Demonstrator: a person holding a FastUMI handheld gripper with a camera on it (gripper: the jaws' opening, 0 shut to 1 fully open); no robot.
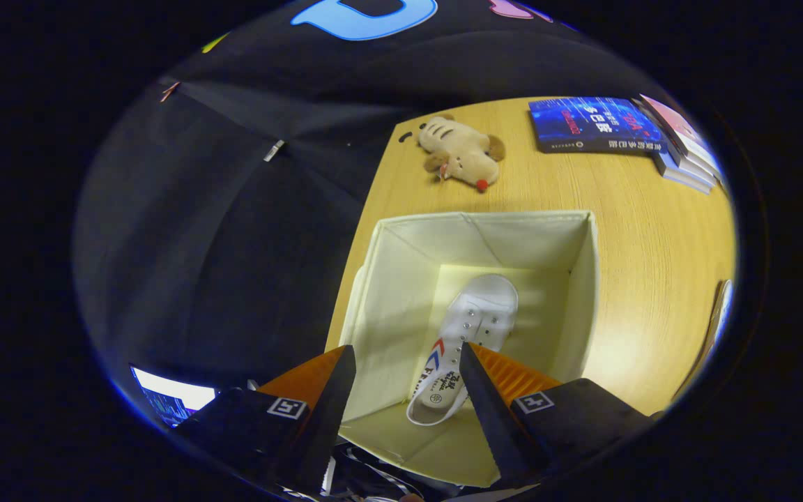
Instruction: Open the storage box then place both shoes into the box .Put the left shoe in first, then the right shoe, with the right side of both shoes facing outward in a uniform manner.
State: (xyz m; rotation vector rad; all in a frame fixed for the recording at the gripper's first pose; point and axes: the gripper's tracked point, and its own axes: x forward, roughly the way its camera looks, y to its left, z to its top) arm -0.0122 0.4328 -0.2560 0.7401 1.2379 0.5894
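White canvas shoe (468, 338) lies on the storage box (401, 279) floor, light and pliable; your fingers (407, 369) hang released above it. Grip the heel collar.

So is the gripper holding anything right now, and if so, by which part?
Nothing is held. The gripper hangs open above the box, its fingers spread apart, touching nothing; one shoe lies loose on the box floor.
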